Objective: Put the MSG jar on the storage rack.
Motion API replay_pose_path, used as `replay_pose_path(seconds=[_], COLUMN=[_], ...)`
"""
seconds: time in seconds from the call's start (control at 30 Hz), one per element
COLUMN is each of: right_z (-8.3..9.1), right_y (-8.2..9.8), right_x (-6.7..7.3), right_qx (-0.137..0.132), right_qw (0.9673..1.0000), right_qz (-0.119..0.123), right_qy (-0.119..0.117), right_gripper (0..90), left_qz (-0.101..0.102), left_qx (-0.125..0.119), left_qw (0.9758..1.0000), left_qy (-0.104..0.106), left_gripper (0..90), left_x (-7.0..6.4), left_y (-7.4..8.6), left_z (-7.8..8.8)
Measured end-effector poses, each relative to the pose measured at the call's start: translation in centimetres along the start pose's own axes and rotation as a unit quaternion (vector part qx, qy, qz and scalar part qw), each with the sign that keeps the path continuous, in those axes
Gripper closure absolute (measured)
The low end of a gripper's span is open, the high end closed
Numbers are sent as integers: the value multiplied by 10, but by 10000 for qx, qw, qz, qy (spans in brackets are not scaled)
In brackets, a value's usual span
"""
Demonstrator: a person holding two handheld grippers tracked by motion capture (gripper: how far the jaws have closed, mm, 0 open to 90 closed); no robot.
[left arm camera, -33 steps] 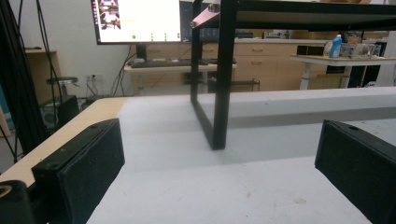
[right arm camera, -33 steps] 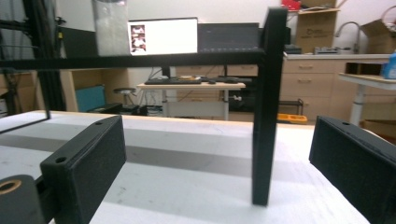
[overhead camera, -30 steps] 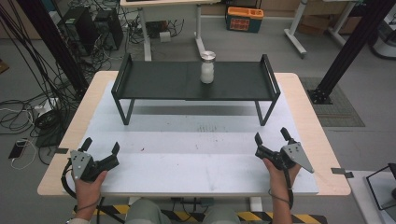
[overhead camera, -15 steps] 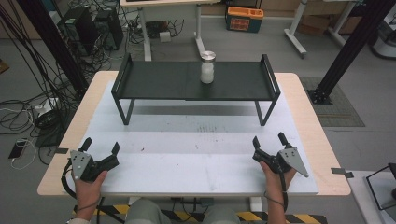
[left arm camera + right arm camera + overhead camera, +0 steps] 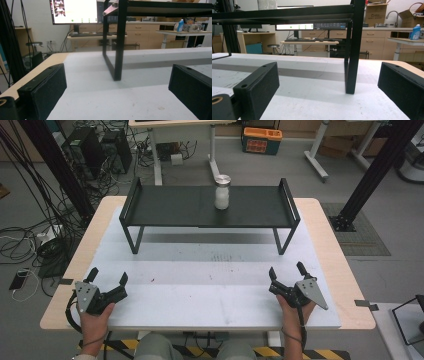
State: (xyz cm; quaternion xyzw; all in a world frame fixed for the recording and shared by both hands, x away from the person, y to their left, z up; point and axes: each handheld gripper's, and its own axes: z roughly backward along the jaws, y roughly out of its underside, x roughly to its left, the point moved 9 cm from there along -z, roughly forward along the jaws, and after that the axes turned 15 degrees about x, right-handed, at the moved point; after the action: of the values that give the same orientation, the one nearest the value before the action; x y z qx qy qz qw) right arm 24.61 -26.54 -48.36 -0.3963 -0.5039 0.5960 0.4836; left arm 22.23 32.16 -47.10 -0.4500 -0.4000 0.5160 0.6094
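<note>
Here, a person holds a pair of tongs in each hand over the near edge of a white-covered worktop [image 5: 210, 295]. The left tongs [image 5: 107, 279] sit by the near left corner, jaws apart and empty. The right tongs [image 5: 287, 271] sit toward the near right corner, jaws also apart and empty. A lidded jar [image 5: 222, 192] stands upright on a black rack [image 5: 165, 207] along the far edge, well apart from both.

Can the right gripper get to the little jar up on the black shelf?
Probably yes. The right gripper is open, the white mat between is bare, and the jar stands alone atop the black shelf.
</note>
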Motion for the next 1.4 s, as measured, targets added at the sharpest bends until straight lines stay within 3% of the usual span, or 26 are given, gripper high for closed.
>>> replay_pose_path(seconds=[1.4], right_z=[-2], right_y=[-3], right_x=[0], right_qx=[182], right_qw=[9998], right_qz=[18], right_qy=[0], right_gripper=[24], left_qz=[10], left_qx=[9], left_qw=[10000], left_qy=[-13], left_gripper=[17], left_x=[0], left_y=[0], left_z=[0])
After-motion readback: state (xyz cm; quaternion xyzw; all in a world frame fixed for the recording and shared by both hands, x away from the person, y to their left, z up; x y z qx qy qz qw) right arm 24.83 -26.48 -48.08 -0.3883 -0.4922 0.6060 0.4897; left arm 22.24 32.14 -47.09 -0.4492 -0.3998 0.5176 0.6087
